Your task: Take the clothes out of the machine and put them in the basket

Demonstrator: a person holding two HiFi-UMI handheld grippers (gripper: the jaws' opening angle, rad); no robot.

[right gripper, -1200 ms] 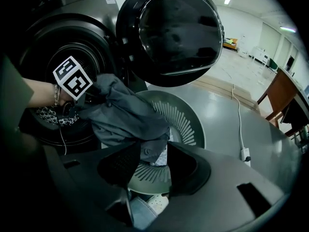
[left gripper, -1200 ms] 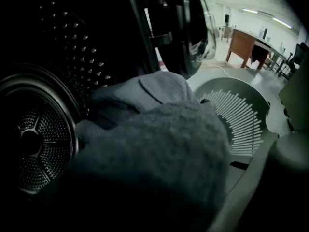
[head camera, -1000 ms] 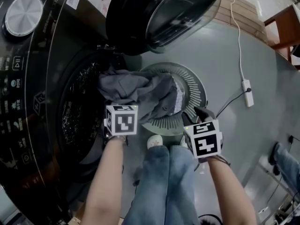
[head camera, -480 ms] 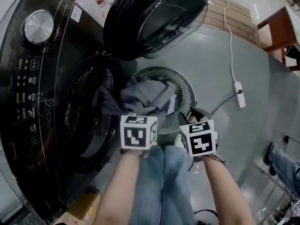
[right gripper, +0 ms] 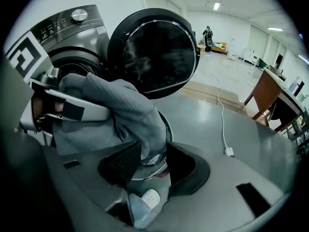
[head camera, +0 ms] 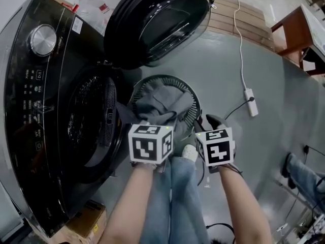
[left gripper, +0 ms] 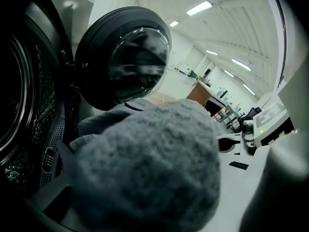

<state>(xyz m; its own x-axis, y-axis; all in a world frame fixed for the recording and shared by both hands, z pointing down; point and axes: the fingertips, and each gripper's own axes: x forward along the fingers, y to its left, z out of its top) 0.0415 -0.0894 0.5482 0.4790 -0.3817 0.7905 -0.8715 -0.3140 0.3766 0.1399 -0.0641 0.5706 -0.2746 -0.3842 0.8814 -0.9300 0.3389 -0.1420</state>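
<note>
A grey garment (head camera: 162, 103) hangs bunched over the round slatted basket (head camera: 167, 78), which stands on the floor beside the washing machine's open drum (head camera: 86, 116). My left gripper (head camera: 152, 122) is shut on the garment; in the left gripper view the grey cloth (left gripper: 149, 168) fills the picture and hides the jaws. My right gripper (head camera: 207, 123) is just right of the basket. In the right gripper view the garment (right gripper: 120, 110) drapes down from the left gripper, and its lower end sits pinched between the tips of my right gripper (right gripper: 153, 151).
The machine's round door (head camera: 162, 22) stands open above the basket. A power strip (head camera: 250, 101) with its cable lies on the floor to the right. A wooden table (head camera: 294, 29) is at far right. A cardboard box (head camera: 84, 220) sits by the machine. My legs (head camera: 177, 197) are below.
The garment has come away from the drum's mouth and moved right, and it now hangs bunched above the basket. The left gripper moved right and up with it; the right gripper rose slightly.
</note>
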